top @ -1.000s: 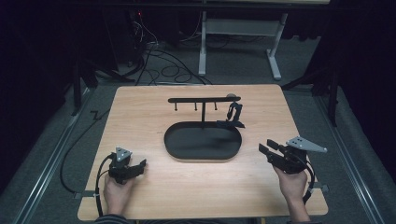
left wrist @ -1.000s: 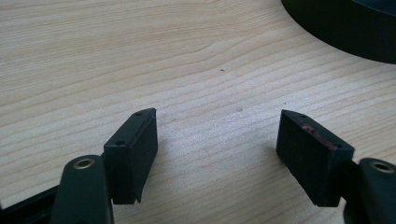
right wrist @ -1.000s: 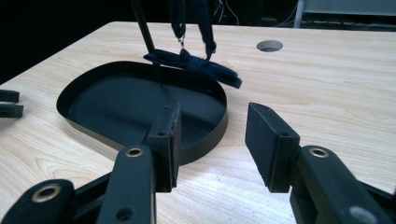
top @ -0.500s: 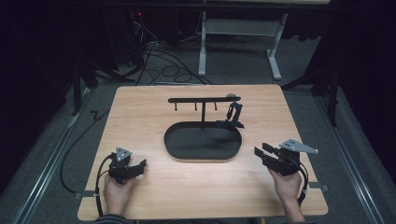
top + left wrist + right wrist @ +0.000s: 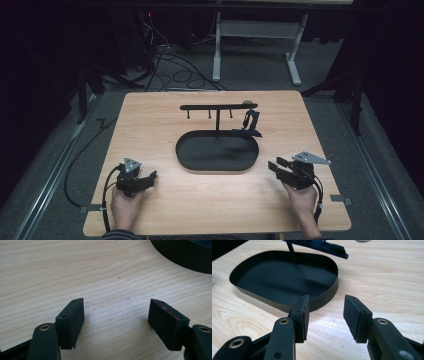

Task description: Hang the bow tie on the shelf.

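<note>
Both your grippers are idle. Your left gripper (image 5: 148, 176) rests low by the near left of the table (image 5: 150, 107), jaws spread with bare wood between them. Your right gripper (image 5: 274, 166) sits near the right end of the oval black tray (image 5: 186, 159), jaws parted and grasping nothing.

The dark strap-like item (image 5: 250, 121) hangs at the right end of the stand's crossbar (image 5: 218, 106), its lower end trailing over the tray's far rim. By my judgement nothing has been picked up yet; the reach, grasp and transfer all remain.

The high view gives the whole layout, hooks included. The right gripper view shows the tray's inside empty (a detail the high view leaves dim).
</note>
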A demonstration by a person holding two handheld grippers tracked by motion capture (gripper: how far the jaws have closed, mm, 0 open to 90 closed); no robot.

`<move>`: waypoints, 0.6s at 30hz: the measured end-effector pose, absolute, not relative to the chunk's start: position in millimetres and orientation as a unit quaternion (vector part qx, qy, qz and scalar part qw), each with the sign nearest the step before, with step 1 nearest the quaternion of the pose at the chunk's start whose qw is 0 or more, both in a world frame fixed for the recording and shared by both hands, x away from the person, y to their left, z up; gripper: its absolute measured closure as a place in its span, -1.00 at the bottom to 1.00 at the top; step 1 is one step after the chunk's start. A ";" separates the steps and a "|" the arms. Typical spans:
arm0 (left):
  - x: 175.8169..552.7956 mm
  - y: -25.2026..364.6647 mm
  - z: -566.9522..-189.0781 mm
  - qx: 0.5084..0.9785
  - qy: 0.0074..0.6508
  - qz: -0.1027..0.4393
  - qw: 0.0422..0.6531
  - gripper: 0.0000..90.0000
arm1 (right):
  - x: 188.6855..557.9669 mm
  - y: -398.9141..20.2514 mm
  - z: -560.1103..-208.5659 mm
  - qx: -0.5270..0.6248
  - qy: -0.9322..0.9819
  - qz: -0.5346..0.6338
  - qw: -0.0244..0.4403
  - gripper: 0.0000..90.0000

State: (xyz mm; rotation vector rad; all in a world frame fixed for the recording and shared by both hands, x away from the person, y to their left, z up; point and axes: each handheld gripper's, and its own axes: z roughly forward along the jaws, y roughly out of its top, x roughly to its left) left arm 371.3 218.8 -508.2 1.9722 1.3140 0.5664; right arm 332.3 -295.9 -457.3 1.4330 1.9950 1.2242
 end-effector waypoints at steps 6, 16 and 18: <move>371.3 218.9 -508.2 0.760 0.506 0.218 0.345 -0.34 | 337.2 -293.6 -466.4 0.520 0.716 0.423 0.195 0.29; 371.3 218.9 -508.2 0.760 0.506 0.217 0.346 -0.34 | 345.7 -290.7 -479.4 0.526 0.727 0.395 0.195 0.28; 371.3 219.0 -508.2 0.760 0.506 0.217 0.346 -0.34 | 346.6 -290.6 -480.9 0.527 0.728 0.393 0.196 0.28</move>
